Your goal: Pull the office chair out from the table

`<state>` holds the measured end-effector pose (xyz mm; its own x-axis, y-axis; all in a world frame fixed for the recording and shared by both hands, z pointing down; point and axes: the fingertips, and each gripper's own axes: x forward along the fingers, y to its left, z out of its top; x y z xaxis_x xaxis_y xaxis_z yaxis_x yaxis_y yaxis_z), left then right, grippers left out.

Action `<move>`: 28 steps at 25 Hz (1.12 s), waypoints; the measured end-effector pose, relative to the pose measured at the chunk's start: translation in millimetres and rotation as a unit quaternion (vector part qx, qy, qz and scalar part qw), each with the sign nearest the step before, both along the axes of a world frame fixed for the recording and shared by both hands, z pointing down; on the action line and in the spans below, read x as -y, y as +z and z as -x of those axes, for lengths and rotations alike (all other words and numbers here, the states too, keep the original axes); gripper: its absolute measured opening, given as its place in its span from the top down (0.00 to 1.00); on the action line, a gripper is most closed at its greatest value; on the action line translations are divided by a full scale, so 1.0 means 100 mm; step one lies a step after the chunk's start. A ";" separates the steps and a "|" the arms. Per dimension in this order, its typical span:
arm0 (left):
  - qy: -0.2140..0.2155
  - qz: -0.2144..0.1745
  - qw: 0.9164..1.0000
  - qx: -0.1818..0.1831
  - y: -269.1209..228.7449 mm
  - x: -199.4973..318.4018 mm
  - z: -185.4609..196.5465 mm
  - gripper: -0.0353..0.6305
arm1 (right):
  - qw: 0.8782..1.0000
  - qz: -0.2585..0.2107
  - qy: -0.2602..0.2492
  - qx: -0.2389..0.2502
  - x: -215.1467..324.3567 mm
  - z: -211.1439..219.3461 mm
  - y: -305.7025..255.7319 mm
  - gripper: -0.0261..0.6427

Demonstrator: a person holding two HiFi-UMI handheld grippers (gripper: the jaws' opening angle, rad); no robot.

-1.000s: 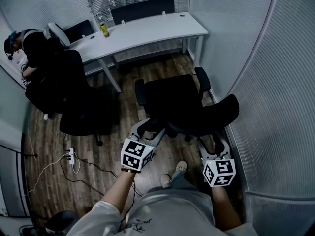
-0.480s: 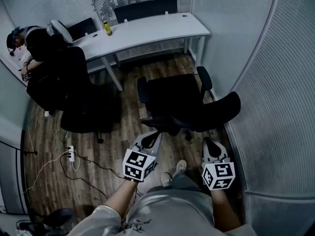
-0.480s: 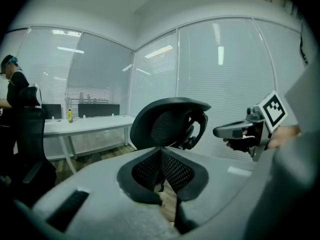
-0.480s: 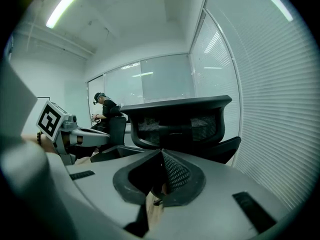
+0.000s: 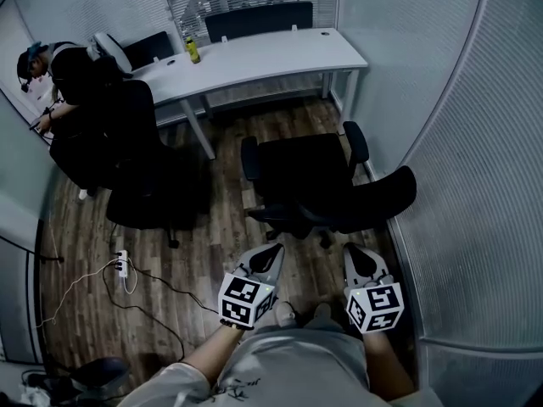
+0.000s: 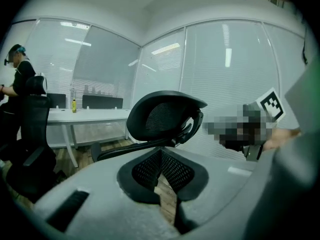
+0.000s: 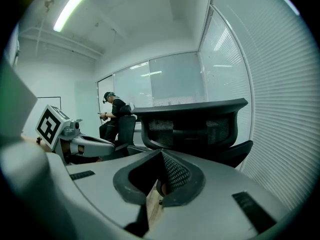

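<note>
Far left, by the wall, a person in dark clothes is at a desk edge, w/ a second black chair just beside them, bulky and dark, filling that side of the wood floor. Below it a white power strip w/ cables lies on the boards.

Across the top runs the white table, a yellow bottle on its left part and two dark chair backs behind it.

Centre-right stands the office chair: clear of the table, bare boards btwn seat and table edge, armrests out both sides, backrest leaning toward the right wall.

Low centre, the left gripper has its jaws pressed together w/ nothing btwn them; tips near the chair base but apart from it. Its own view shows the pads meeting, chair back beyond.

Shoes show btwn the two grippers.

The right gripper has just been closing its jaws; they're together now, empty, just short of the backrest.

Far right, a glass wall w/ blinds runs close along the chair's side, little room there.
</note>
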<state>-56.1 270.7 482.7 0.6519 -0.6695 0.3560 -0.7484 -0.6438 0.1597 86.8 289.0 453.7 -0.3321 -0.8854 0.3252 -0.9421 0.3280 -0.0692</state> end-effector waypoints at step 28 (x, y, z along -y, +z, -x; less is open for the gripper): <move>-0.028 -0.008 1.000 -0.005 -0.25 0.07 -0.29 0.93 | 0.999 0.022 -0.049 0.009 0.13 -0.15 -0.12 0.95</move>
<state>-26.9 263.3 457.6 0.6163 -0.7109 0.3389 -0.7820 -0.6034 0.1564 101.9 276.4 441.6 -0.4224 -0.8338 0.3556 -0.9043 0.4145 -0.1023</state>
